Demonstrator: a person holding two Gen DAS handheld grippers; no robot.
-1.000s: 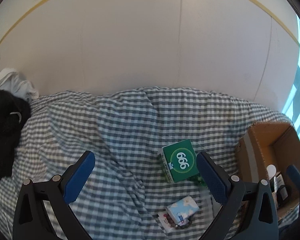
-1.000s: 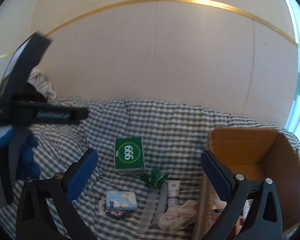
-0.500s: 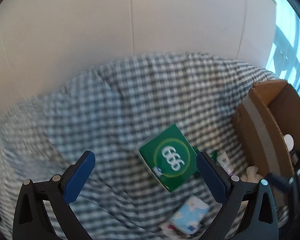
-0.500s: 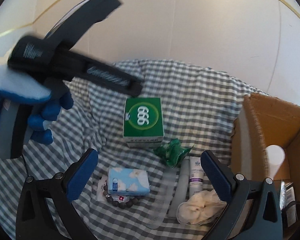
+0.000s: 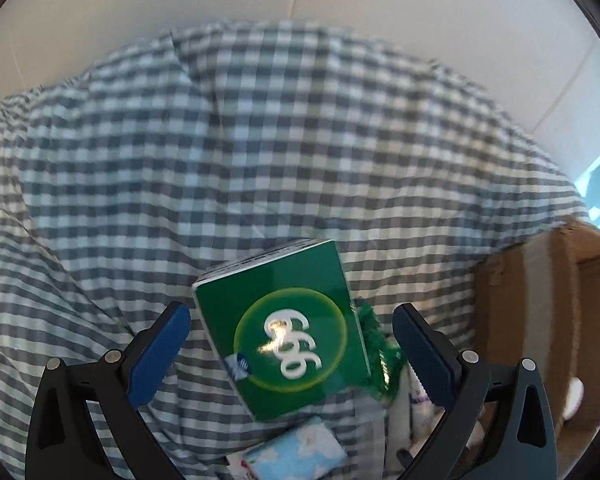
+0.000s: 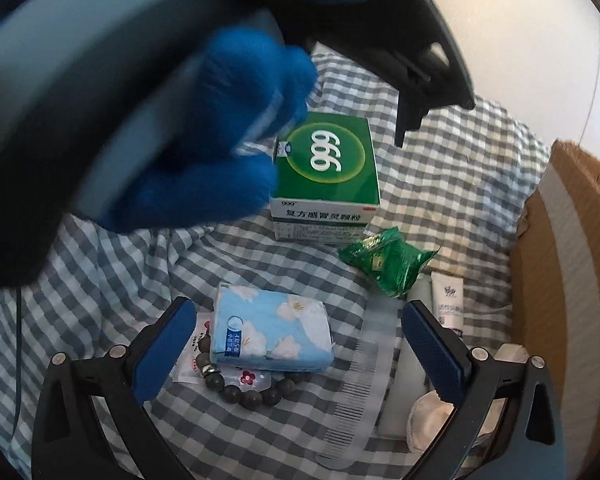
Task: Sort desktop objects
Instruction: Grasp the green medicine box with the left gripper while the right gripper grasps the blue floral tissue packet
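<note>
Checked cloth [image 5: 260,140] bare beyond green box [image 5: 284,336]; cardboard box [image 5: 540,320] rightward.

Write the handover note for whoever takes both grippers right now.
Left gripper: jaws open, empty, straddling the green 999 box, not closed on it.
Right gripper: jaws open, empty, above the blue tissue pack.
On the checked cloth: bead bracelet, comb, green packet, white tube.
The cardboard box stands at the right, some items inside.
Left: everything on the cloth.
</note>
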